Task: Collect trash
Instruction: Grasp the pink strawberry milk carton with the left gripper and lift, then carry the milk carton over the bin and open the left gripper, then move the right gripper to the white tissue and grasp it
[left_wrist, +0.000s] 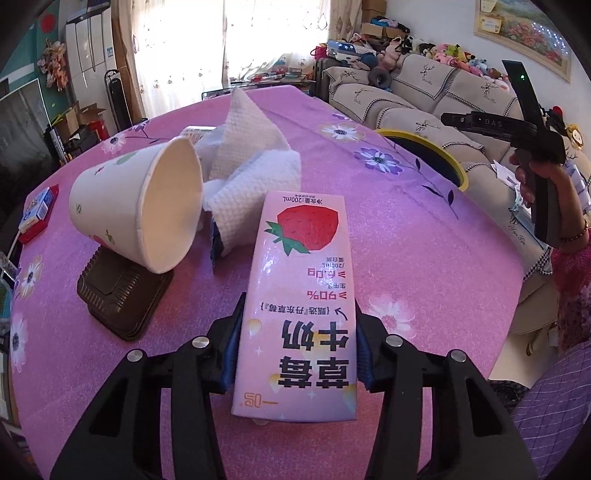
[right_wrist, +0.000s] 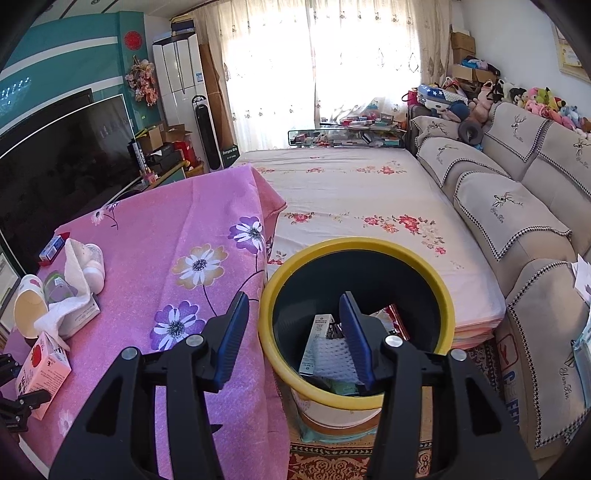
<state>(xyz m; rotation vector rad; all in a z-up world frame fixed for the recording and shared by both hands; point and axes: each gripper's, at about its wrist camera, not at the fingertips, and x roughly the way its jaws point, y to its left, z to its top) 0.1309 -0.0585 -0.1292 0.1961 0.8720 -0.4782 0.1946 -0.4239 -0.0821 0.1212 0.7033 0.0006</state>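
A pink strawberry milk carton (left_wrist: 299, 314) lies on the pink flowered tablecloth (left_wrist: 388, 240), and my left gripper (left_wrist: 297, 354) is shut on its lower half, with both blue pads pressed against its sides. Behind it a white paper cup (left_wrist: 147, 206) lies tipped on a dark plastic tray (left_wrist: 122, 295), next to a crumpled white paper towel (left_wrist: 251, 173). My right gripper (right_wrist: 293, 297) stands open and empty above the yellow-rimmed bin (right_wrist: 448, 314), which holds a small box, a paper towel and a red wrapper. From the right wrist view, the carton (right_wrist: 40, 369) sits at the table's near left.
The bin stands on the floor at the table's right edge, between table and a bed with a floral sheet (right_wrist: 351, 192). A beige sofa (right_wrist: 517, 206) runs along the right. A small blue-and-white box (left_wrist: 35, 214) lies at the table's left edge. A TV (right_wrist: 55, 166) stands at left.
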